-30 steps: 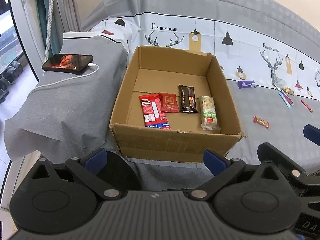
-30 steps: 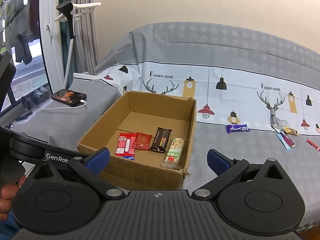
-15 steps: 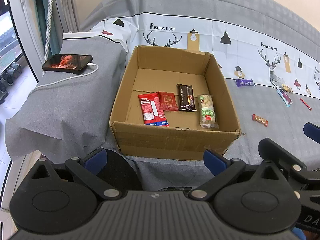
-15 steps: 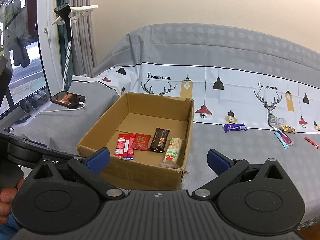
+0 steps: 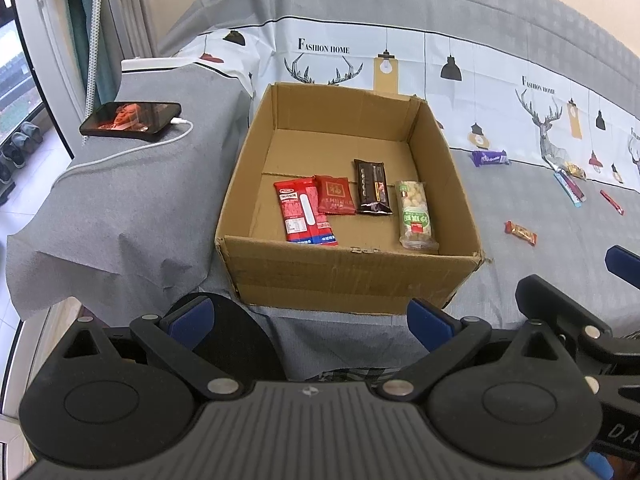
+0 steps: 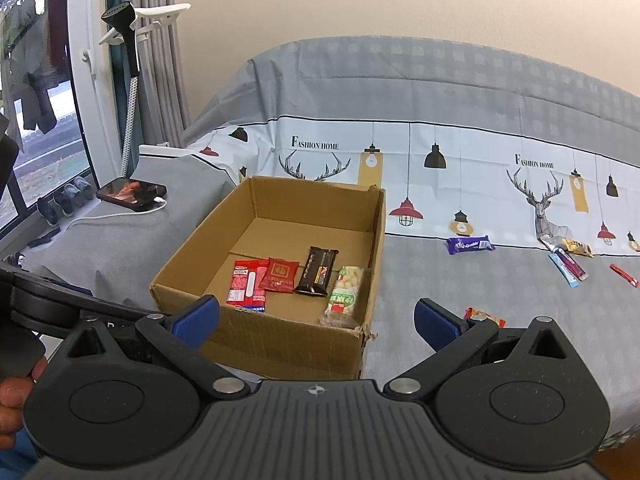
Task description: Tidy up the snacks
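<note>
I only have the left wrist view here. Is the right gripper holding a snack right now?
Observer: No. The right wrist view shows the right gripper open, with nothing between its fingers.
Operator: Which loose snack looks closest to it?
Observer: The orange-wrapped snack. It lies on the sofa cover just past the right finger, which partly hides it.
Operator: Any sign of the person?
Observer: A hand at the lower left edge, wrapped round a black grip.
</note>
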Demonstrator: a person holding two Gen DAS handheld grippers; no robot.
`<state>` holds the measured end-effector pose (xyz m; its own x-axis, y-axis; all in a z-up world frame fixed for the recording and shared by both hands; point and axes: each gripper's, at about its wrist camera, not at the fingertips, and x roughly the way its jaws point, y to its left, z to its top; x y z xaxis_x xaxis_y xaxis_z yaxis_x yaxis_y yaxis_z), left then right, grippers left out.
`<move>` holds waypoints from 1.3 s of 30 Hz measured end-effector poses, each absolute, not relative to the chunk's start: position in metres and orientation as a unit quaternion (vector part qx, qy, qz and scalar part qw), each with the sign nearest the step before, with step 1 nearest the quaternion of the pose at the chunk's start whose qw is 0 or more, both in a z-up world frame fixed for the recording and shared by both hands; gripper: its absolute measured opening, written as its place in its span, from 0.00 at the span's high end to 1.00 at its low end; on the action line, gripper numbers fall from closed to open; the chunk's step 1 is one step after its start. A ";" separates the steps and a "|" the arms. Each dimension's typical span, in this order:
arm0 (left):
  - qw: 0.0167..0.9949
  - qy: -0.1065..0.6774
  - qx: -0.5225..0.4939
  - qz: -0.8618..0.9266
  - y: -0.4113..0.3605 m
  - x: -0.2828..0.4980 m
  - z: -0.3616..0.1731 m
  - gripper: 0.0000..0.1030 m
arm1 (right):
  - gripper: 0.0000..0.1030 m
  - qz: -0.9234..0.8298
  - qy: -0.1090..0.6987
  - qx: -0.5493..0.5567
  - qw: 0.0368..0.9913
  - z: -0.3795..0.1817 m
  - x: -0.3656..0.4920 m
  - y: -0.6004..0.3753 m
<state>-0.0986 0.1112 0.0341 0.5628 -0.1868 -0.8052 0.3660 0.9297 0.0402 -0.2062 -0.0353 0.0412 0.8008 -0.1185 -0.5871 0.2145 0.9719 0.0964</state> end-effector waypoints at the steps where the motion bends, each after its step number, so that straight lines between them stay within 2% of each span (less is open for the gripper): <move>1: 0.878 0.441 0.102 -0.157 0.111 -0.098 0.034 0.00 | 0.00 -0.088 0.304 0.080 0.945 0.041 -0.206 -0.036; 39: 0.863 0.456 0.149 -0.157 0.081 -0.085 0.022 0.00 | 0.00 -0.096 0.320 0.121 0.935 0.022 -0.196 -0.064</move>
